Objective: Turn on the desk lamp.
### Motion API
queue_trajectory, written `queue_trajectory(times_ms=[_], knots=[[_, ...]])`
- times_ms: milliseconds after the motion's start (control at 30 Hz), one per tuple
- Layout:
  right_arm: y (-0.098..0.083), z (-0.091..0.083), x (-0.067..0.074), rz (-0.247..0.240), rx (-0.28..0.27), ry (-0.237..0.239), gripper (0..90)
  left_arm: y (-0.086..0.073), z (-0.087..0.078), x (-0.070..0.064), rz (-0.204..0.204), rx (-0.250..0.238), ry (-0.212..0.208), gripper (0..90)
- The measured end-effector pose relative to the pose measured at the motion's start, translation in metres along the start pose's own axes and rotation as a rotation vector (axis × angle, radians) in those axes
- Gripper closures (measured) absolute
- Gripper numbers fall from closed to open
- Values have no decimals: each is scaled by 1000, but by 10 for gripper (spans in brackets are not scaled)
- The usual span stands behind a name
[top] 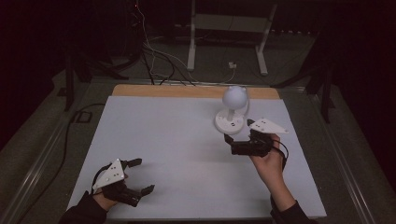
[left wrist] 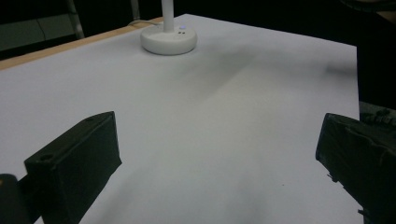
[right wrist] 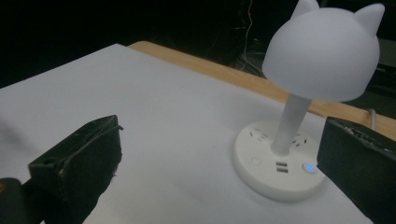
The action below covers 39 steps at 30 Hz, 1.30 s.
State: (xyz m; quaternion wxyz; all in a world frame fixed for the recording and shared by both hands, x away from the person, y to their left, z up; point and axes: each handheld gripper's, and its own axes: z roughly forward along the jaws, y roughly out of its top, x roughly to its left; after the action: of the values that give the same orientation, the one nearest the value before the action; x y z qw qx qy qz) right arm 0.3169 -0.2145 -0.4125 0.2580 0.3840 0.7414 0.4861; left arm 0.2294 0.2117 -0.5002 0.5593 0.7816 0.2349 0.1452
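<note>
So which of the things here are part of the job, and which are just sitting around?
Part of the job:
- white cat-eared desk lamp with a round socket base, with a small blue light on its base
- right gripper, jaws apart, close beside the lamp base
- left gripper, jaws apart, resting at the near left

Just around:
- white tabletop
- cables on the floor
- white metal stand

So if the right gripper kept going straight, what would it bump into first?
Probably the lamp: the open right gripper points at its round white base, which sits just ahead on the table. Depth is hard to judge.
</note>
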Motion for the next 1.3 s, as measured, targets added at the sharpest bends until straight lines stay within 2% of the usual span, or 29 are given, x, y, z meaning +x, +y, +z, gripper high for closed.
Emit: queue_trajectory(times_ms=[433, 533, 800, 1067, 1300], knots=[[10, 29, -3, 19, -4, -32, 0, 0, 0, -1, 1, -2, -3, 3], [10, 36, -4, 19, -21, -59, 0, 0, 0, 0, 0, 0, -5, 3], [7, 57, -5, 34, 10, -95, 0, 0, 0, -1, -1, -3, -5, 3], [-3, 76, -11, 134, 32, -150, 0, 0, 0, 0, -1, 0, -8, 3], [-14, 88, -18, 187, 61, -174, 0, 0, 0, 0, -2, 1, -8, 3]])
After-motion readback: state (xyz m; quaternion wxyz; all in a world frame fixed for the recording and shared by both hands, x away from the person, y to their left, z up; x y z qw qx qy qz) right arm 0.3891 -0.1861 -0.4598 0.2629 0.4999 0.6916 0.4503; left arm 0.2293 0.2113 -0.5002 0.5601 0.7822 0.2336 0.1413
